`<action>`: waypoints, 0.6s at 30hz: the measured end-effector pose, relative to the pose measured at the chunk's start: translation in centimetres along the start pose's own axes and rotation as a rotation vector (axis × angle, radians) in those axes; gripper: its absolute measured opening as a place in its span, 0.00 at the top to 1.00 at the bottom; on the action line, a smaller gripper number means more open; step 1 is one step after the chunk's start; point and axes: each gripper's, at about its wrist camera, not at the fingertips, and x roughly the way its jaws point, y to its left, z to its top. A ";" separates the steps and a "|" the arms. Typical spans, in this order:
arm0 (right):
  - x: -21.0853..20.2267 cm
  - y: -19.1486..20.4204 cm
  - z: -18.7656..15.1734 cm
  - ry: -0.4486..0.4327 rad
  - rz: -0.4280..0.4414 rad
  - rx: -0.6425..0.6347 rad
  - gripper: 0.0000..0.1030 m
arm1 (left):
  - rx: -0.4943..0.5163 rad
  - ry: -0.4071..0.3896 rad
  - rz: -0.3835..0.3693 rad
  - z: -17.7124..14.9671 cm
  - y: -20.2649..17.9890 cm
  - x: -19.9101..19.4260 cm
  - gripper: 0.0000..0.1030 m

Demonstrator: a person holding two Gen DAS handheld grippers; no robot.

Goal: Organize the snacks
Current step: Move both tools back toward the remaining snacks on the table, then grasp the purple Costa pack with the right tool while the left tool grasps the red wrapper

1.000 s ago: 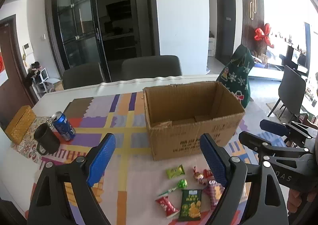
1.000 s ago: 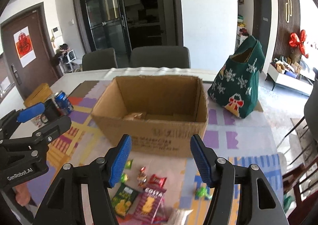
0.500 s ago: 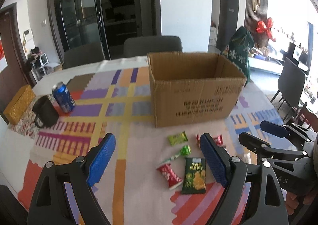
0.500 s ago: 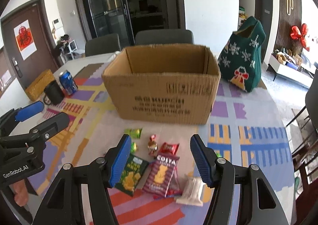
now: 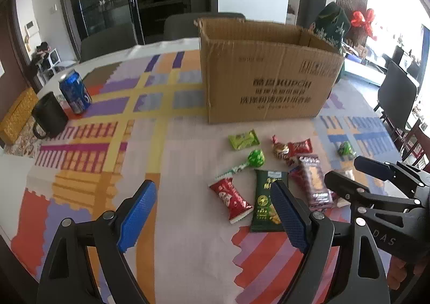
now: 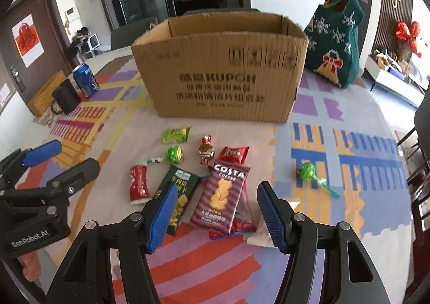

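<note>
both claws wide, holding nothing: left claw (image 5: 212,212) lower centre, right claw (image 6: 217,212) low above costa biscuit pack (image 6: 221,196); kupoh cardboard box (image 6: 223,72) upper centre on surface (image 6: 349,121).

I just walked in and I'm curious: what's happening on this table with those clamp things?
A person holds two grippers, both open and empty, above a pile of snacks. The right gripper hovers over the Costa biscuit pack; the left gripper is beside it. The cardboard box behind stands open.

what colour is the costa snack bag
Purple with darker stripes, on the Costa bag; clearest in the right wrist view.
</note>
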 end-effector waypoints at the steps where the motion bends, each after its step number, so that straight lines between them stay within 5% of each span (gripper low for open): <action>1: 0.4 0.0 -0.2 0.007 -0.002 0.005 0.39 | -0.002 0.011 0.006 -0.2 0.1 0.4 0.16; 18: 4.8 -0.9 -0.9 0.080 -0.008 0.061 0.39 | -0.040 0.151 -0.035 -1.2 -0.3 7.0 0.32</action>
